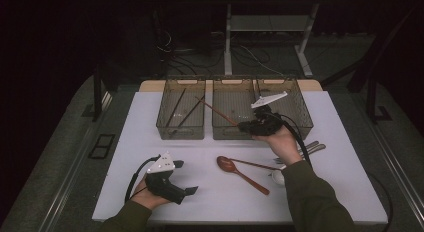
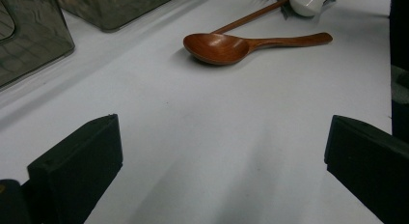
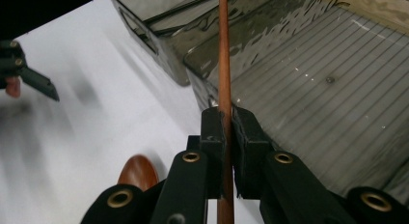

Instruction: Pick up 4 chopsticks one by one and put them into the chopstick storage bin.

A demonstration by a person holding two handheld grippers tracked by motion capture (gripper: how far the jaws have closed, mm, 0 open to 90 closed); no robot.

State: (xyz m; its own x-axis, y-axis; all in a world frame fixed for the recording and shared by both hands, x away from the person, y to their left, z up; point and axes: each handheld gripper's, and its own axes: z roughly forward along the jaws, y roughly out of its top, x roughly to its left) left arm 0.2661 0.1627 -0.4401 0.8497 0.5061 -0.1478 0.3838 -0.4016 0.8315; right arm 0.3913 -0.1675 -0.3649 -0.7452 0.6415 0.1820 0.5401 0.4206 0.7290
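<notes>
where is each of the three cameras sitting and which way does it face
High view: above the person's side, looking forward and down on the white table; both forearms, left gripper, right gripper.
Left gripper view: rides the left gripper, low over the table, facing the wooden spoon; its open jaws at the bottom.
Right gripper view: rides the right gripper, facing the middle bin; jaws shut on a chopstick.
Shared: the spoon appears in all three.
</notes>
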